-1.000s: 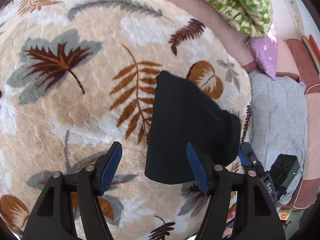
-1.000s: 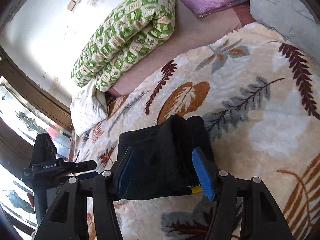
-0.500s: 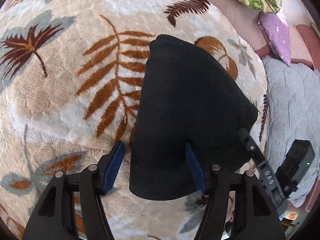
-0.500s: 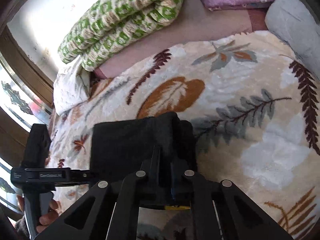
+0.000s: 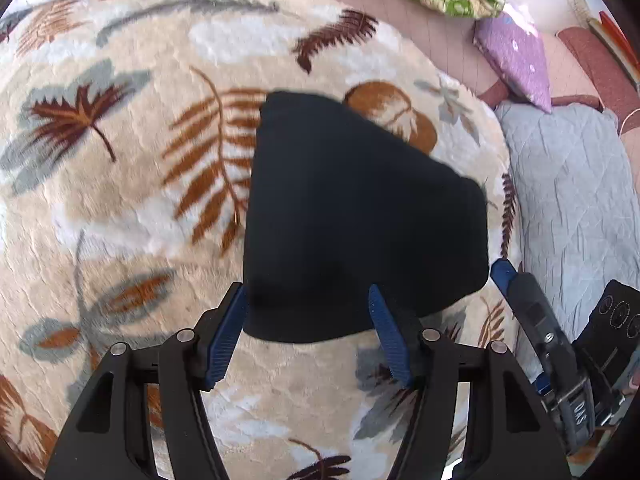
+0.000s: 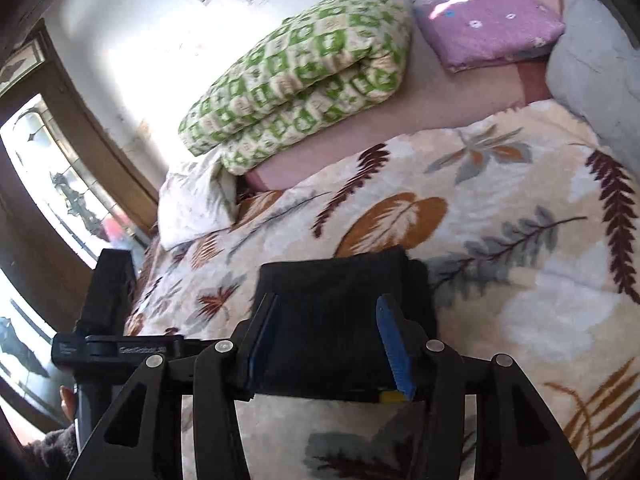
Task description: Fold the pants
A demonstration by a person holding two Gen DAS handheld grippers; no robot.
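In the left wrist view, the left tongs [image 5: 306, 322] stand spread, pinching nothing, at 6 o'clock by the near hem of the folded black pants [image 5: 352, 216]. The right tongs [image 6: 326, 334] are also spread, their blue pads either side of the pants' near edge. The pants lie on the leaf-patterned blanket [image 5: 120, 200]. Farther off, at 12 o'clock, lies a green checked quilt [image 6: 296, 72], a purple pillow [image 6: 488, 20] at 1 o'clock.
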